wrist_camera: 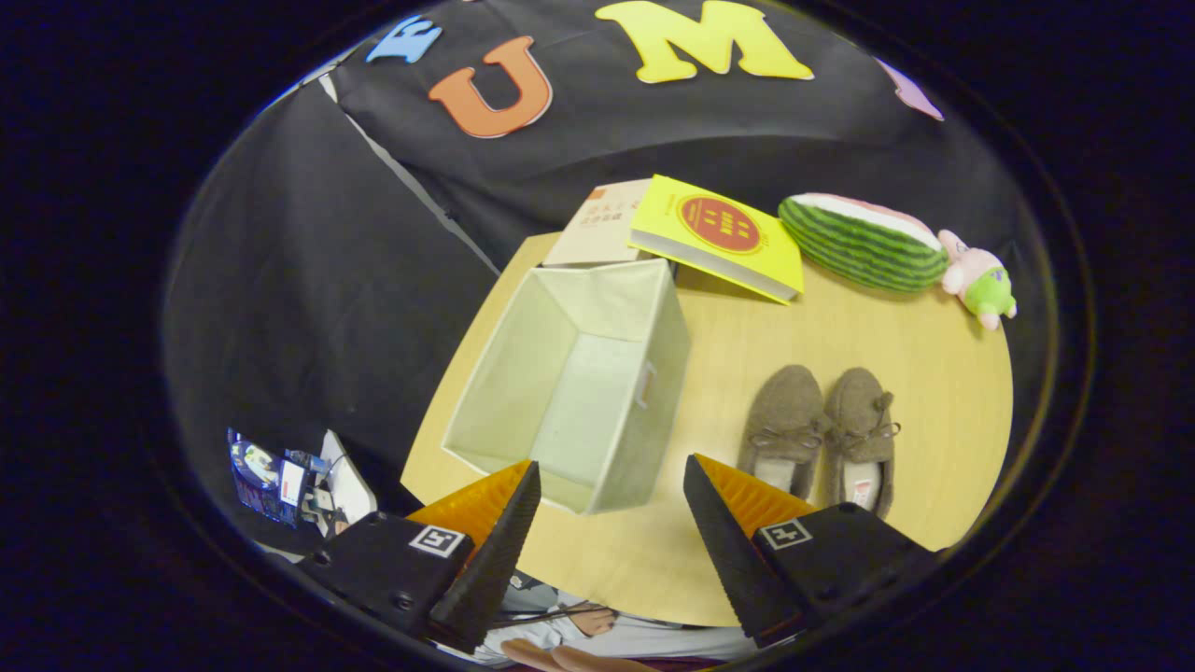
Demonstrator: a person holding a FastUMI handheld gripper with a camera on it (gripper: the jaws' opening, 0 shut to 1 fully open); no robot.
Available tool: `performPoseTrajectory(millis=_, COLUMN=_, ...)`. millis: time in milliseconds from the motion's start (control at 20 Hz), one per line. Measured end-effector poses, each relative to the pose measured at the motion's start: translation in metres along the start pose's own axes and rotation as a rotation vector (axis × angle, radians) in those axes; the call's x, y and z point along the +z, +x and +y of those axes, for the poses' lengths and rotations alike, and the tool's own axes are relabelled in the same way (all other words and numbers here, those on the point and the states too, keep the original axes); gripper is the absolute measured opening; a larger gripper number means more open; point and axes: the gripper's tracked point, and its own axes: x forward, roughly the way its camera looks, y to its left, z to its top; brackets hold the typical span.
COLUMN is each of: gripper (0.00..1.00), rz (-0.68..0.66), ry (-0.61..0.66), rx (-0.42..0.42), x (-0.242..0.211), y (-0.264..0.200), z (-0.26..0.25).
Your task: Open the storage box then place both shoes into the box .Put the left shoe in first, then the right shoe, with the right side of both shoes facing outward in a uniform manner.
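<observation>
Item 1, hand-held gripper [611, 490]: its two fingers stood wide apart above the near part of the table, holding nothing. Each finger was black with an orange ribbed inner pad and carried a small square black-and-white marker on its base.

Item 2, storage box [569, 383]: pale fabric, open at the top, nothing inside. It sat just ahead of the left finger, at about 11 o'clock from the gap between the fingers. Its long axis ran from the near corner away toward 12 o'clock. A small pull tab showed on the side wall facing the shoes.

Item 3, left shoe [784, 425] and right shoe [861, 434]: brown fuzzy slippers with small bows, side by side and touching, at about 1 o'clock, just beyond the right finger. Long axes ran parallel, toes pointing away toward 12 o'clock, heels toward the gripper. A small tag lay inside the right shoe; its print was too small to read.

Item 4, table [943, 392]: light wood, carrying all of the above.

Item 5, yellow book [719, 238]: beyond the box, with a red round emblem; writing illegible. It lay partly over a beige book [597, 224] with unreadable characters.

Item 6, watermelon-slice plush [864, 241]: far side, at 2 o'clock, with a pink and green plush toy [980, 275] just beside it.
</observation>
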Motion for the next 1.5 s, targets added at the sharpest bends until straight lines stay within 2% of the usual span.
performPoseTrajectory(millis=200, gripper=0.96, rz=0.044, ry=-0.007, rx=-0.122, x=-0.02, y=0.009, z=-0.073)
performPoseTrajectory(millis=450, gripper=0.85, rz=0.119, ry=0.08, rx=-0.125, x=-0.027, y=0.04, z=-0.127)
performPoseTrajectory(millis=600, gripper=0.66, rz=0.154, ry=0.127, rx=-0.123, x=-0.031, y=0.06, z=-0.149)
performPoseTrajectory(millis=700, gripper=0.58, rz=0.225, ry=0.135, rx=-0.115, x=-0.043, y=0.074, z=-0.156)
performPoseTrajectory(millis=750, gripper=0.56, rz=0.248, ry=0.131, rx=-0.135, x=-0.049, y=0.08, z=-0.164)
performPoseTrajectory(millis=850, gripper=0.46, rz=0.241, ry=0.112, rx=-0.209, x=-0.048, y=0.095, z=-0.184)
performPoseTrajectory(millis=900, gripper=0.41, rz=0.238, ry=0.12, rx=-0.218, x=-0.046, y=0.102, z=-0.188)
performPoseTrajectory(millis=950, gripper=0.35, rz=0.242, ry=0.136, rx=-0.211, x=-0.047, y=0.113, z=-0.188)
performPoseTrajectory(millis=1000, gripper=0.23, rz=0.253, ry=0.154, rx=-0.212, x=-0.049, y=0.123, z=-0.191)
performPoseTrajectory(millis=1150, gripper=0.13, rz=0.236, ry=0.196, rx=-0.181, x=-0.045, y=0.125, z=-0.194)
performPoseTrajectory(millis=1200, gripper=0.06, rz=0.238, ry=0.211, rx=-0.174, x=-0.047, y=0.121, z=-0.194)
performPoseTrajectory(millis=1350, gripper=0.06, rz=0.211, ry=0.251, rx=-0.159, x=-0.041, y=0.111, z=-0.191)
performPoseTrajectory(millis=1500, gripper=0.06, rz=0.165, ry=0.271, rx=-0.105, x=-0.028, y=0.076, z=-0.169)
